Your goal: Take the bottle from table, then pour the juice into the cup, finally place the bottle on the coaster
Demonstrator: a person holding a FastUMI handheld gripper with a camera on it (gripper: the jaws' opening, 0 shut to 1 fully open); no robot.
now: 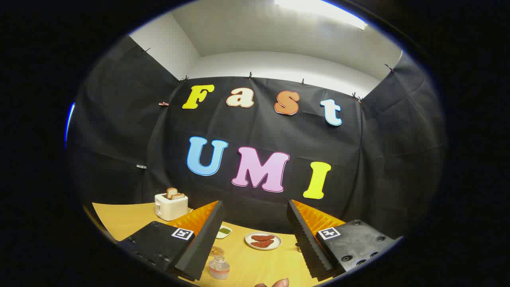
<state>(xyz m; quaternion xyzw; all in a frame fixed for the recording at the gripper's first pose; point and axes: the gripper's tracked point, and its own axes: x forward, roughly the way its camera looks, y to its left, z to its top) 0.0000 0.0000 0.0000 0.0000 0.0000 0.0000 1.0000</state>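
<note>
My fingers (255,239) are spread wide apart with nothing between them. On the worktop (119,219), far to the left, sits a toaster (171,206) with bread. By my left finger is a small clear bottle (219,268), with the coaster (216,251) just behind it. It looks light and slippery, so I should squeeze its round body gently. Further right is a plate (263,240) of sausages.

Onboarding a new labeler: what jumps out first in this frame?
The open gripper, fingers spread with nothing between them, above a wooden table. Beyond the fingers sits a plate of sausages; a toaster with bread in it stands past the left finger. Just ahead, near the left finger, are a clear cup and a round coaster.
</note>
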